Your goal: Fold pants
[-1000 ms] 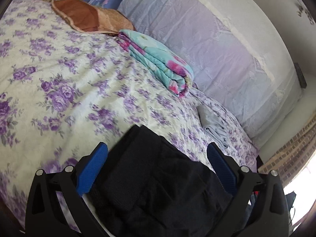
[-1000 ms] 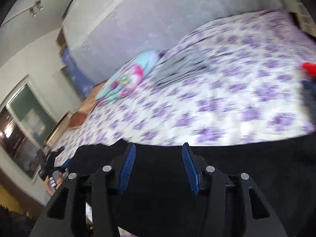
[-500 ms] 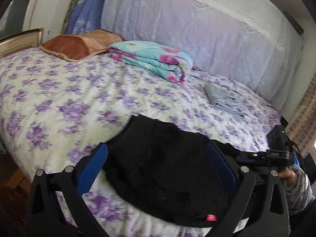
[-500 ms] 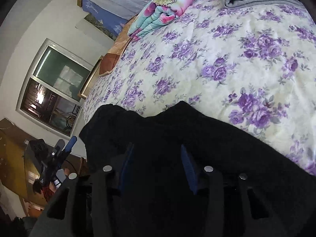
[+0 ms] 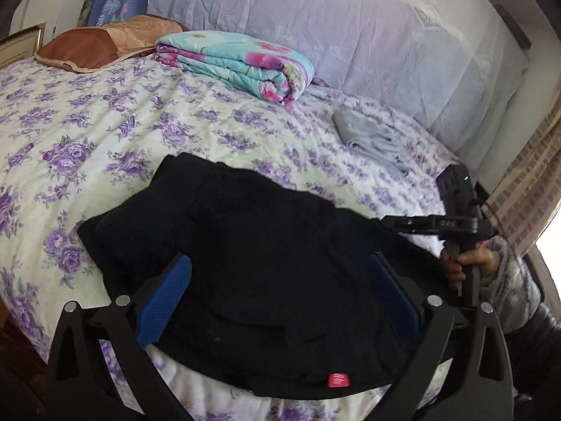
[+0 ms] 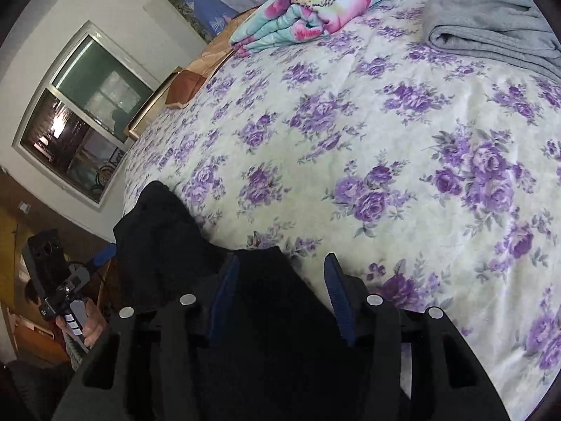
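Your left gripper (image 5: 277, 301) sits wide apart over the bunched black fabric pants (image 5: 245, 263) near the bed's (image 5: 105, 122) edge. Right gripper (image 6: 280, 291) looks half-parted with pants between its pads, but I can't tell if it's actually pinching.

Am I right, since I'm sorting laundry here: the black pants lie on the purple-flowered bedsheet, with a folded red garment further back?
Not quite. The folded garment further back is grey, not red, as the left wrist view shows. The black pants do lie on the purple-flowered bedsheet.

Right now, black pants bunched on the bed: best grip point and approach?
Take the black pants by the hem edge with the red tag, coming from the near side of the bed. That edge lies flat and exposed; the far end is lumpy.
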